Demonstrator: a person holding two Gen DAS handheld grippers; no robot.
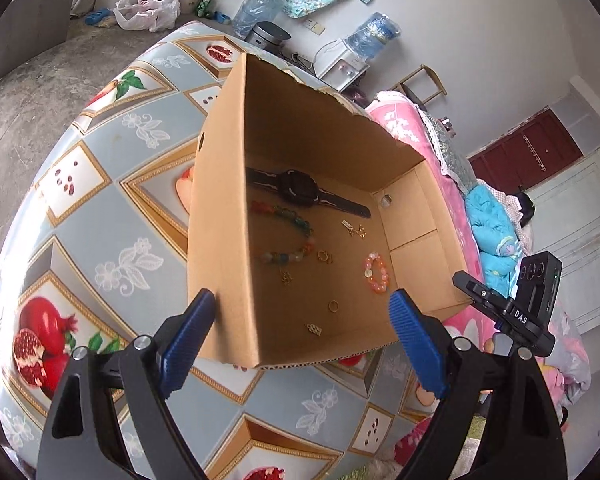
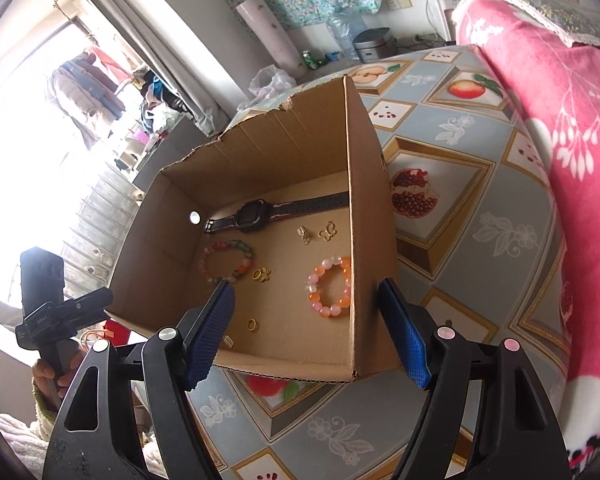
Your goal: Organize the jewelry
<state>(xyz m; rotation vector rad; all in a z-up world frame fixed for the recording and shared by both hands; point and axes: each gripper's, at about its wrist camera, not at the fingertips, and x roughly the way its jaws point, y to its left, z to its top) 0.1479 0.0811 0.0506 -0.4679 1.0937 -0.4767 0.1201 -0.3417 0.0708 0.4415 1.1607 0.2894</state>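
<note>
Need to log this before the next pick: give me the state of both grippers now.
Left gripper: open, holding nothing, jaws straddling the cardboard box corner.
Right gripper: open, holding nothing, above the box.

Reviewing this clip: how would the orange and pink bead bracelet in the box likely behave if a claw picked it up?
The bead bracelet is a loop of separate round beads, so it would probably sag and dangle rather than hold its ring shape. The beads look glossy and smooth, so they may slip between pads. If pushed, it likely slides across the cardboard box floor.
</note>
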